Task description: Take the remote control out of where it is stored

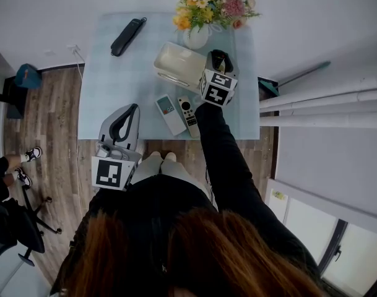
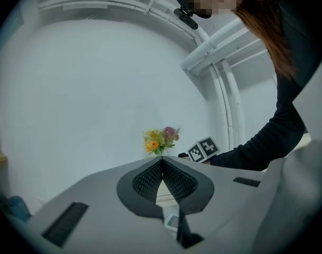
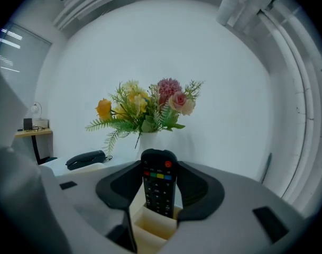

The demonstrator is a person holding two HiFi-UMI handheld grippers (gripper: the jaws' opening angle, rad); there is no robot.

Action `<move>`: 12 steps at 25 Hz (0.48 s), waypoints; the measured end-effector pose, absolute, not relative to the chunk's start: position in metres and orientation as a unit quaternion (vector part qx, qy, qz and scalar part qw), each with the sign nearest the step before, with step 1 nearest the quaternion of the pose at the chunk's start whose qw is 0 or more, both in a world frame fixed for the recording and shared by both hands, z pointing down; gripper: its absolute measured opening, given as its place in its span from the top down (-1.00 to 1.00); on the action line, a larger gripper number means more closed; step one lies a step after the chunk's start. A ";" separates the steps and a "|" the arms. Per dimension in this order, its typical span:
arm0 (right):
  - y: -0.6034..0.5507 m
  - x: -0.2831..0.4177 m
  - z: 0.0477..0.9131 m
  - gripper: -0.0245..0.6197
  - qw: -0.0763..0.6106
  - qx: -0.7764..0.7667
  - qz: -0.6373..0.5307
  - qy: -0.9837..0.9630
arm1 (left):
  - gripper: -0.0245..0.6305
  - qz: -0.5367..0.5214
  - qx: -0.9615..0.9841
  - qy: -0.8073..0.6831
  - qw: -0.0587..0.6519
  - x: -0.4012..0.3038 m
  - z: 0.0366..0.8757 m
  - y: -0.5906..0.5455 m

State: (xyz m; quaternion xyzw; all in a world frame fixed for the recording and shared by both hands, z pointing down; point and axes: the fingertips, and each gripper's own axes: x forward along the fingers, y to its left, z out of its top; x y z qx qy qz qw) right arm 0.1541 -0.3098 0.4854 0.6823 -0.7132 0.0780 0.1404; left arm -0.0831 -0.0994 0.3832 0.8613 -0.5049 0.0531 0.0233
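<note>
A black remote control [image 3: 159, 187] stands upright in a compartment of the cream storage box [image 3: 150, 229], buttons facing the right gripper view. My right gripper [image 3: 159, 166] has its pads against both long edges of it, just above the box. From the head view, that gripper [image 1: 218, 59] hangs over the right end of the box [image 1: 176, 64] on the pale blue table [image 1: 114, 91]. My left gripper [image 1: 132, 109] is shut and empty over the table's front edge; its pads meet at the tip [image 2: 162, 160].
A white remote [image 1: 170, 114] and a slim grey one [image 1: 188, 115] lie side by side in front of the box. A vase of flowers [image 1: 203, 14] stands behind it. A long black object [image 1: 127, 36] lies at the far left.
</note>
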 end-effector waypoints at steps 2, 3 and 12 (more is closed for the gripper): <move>-0.307 0.154 0.475 0.27 0.133 0.681 0.068 -0.717 | 0.91 0.051 0.861 -0.506 0.024 -0.084 0.382 -0.100; -0.305 0.154 0.469 0.27 0.129 0.680 0.063 -0.719 | 0.91 0.051 0.860 -0.507 0.023 -0.084 0.382 -0.100; -0.275 0.136 0.406 0.27 0.079 0.653 0.009 -0.753 | 0.91 0.053 0.858 -0.511 0.018 -0.088 0.378 -0.100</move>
